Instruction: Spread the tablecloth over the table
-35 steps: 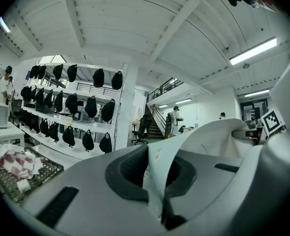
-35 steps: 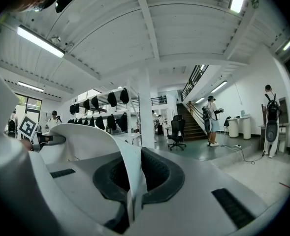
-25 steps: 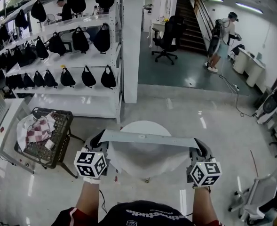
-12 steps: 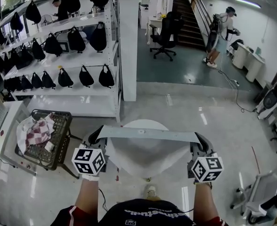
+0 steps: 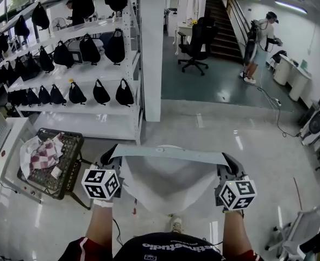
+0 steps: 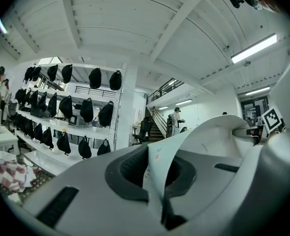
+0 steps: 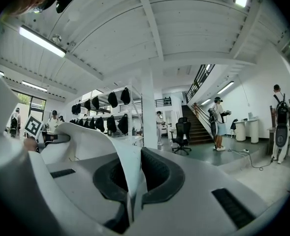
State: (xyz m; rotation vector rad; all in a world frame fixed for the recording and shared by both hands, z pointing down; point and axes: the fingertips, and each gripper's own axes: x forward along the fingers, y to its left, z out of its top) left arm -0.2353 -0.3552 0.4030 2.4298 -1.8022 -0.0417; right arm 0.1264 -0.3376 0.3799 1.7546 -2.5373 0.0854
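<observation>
Tablecloth corners (prob.) pinched tight in fingers, L gripper & R gripper, edge taut between

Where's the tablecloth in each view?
Head view: tablecloth lower centre, stretched between left gripper and right gripper.
Left gripper view: bottom centre, pinched in the tongs, running right.
Right gripper view: bottom centre, pinched, running left.
Shared landmark: black office chair.

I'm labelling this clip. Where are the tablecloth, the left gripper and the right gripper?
tablecloth (image 5: 168, 181), head view, hanging middle of the cloth.
left gripper (image 5: 112, 155), head view, midway between its fingers.
right gripper (image 5: 228, 162), head view, midway between its fingers.
</observation>
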